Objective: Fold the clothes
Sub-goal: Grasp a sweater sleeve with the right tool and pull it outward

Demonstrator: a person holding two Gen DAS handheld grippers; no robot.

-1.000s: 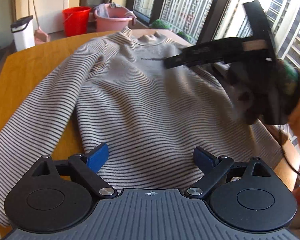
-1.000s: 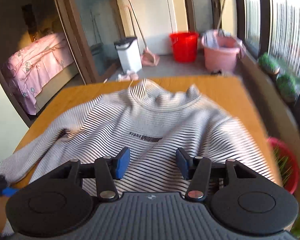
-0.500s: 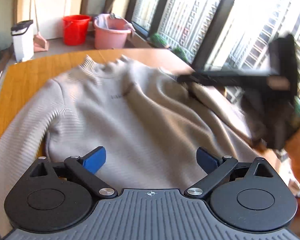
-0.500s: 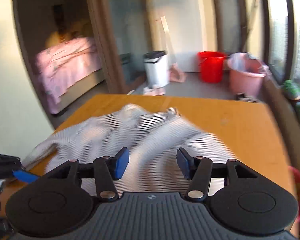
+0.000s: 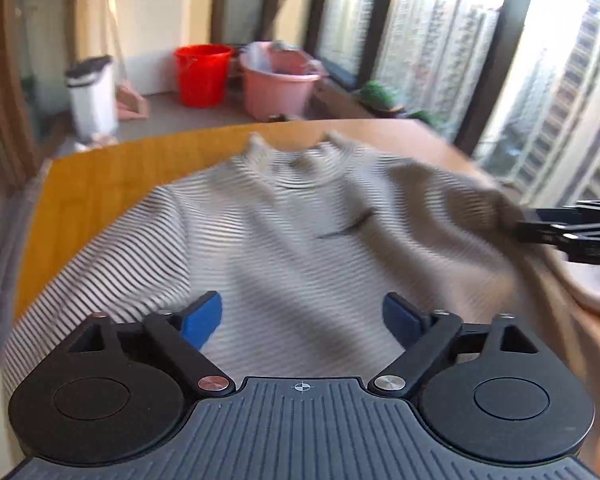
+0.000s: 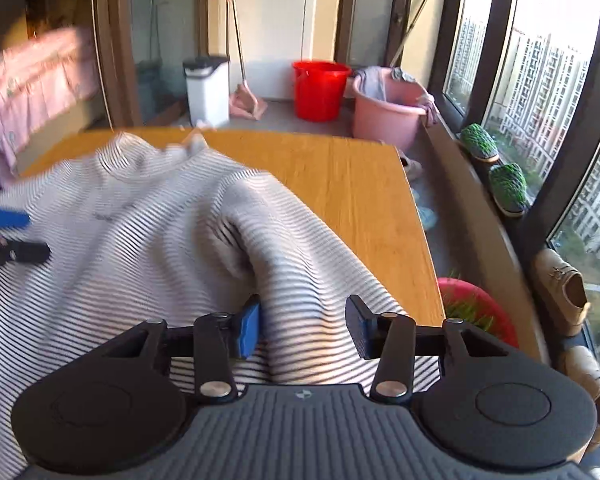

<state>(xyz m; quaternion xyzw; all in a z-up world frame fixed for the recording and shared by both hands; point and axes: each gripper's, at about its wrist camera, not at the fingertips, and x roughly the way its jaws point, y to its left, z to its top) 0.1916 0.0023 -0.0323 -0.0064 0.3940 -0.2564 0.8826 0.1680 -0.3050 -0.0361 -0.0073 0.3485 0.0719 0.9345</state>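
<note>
A grey and black striped sweater [image 5: 300, 240] lies spread on the wooden table [image 5: 100, 184], collar at the far end. My left gripper [image 5: 302, 316] is open and empty above the sweater's lower body. My right gripper [image 6: 302, 324] is open over the sweater's right sleeve [image 6: 292, 248], which bulges up in a fold between the jaws. The sweater [image 6: 140, 240] and table [image 6: 360, 200] also show in the right wrist view. The right gripper shows at the right edge of the left wrist view [image 5: 572, 236], and the left gripper at the left edge of the right wrist view [image 6: 8, 236].
Beyond the table's far edge stand a red bucket [image 6: 320, 88], a pink basin [image 6: 388, 108] and a white bin [image 6: 206, 88]. Windows run along the right, with shoes [image 6: 564, 288] on the sill and a red pot [image 6: 476, 312] by the table's right edge.
Both grippers have swung and pulled back. The right gripper has moved right, from over the sweater's chest to over its right sleeve. Both stayed open.
</note>
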